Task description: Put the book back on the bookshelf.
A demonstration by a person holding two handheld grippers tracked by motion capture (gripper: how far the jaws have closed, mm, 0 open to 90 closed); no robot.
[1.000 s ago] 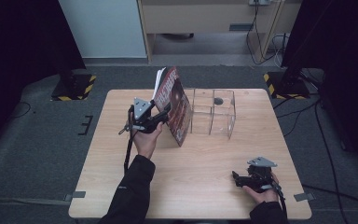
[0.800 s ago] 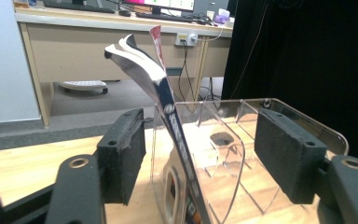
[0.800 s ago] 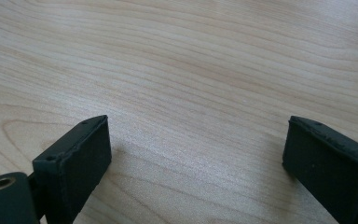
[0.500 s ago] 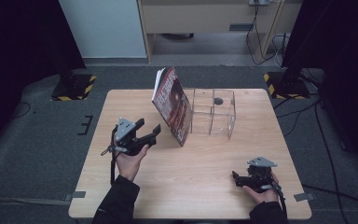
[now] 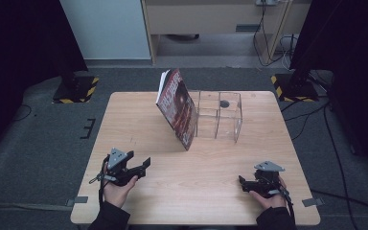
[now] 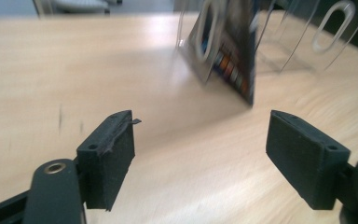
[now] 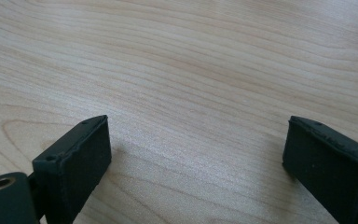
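A book (image 5: 177, 108) with a dark red cover stands tilted, leaning against a clear acrylic rack (image 5: 220, 117) at the middle back of the table. My left gripper (image 5: 143, 165) rests low near the front left, well clear of the book and pointing toward it. Its jaws have just been opening and hold nothing. In the left gripper view the book (image 6: 233, 46) and rack (image 6: 307, 37) stand ahead of the open left gripper (image 6: 200, 158). My right gripper (image 5: 243, 182) sits at the front right, open over bare wood, as the right gripper view (image 7: 196, 172) confirms.
The wooden table (image 5: 139, 120) has bare room on its left half and along the front. A small dark round object (image 5: 224, 103) lies inside or behind the rack. Dark stands with striped bases (image 5: 76, 88) flank the table on the floor.
My left gripper has drawn back from the book to the table's front left and sunk lower, its jaws wider apart. The book stays leaning on the rack. The right hand has kept still.
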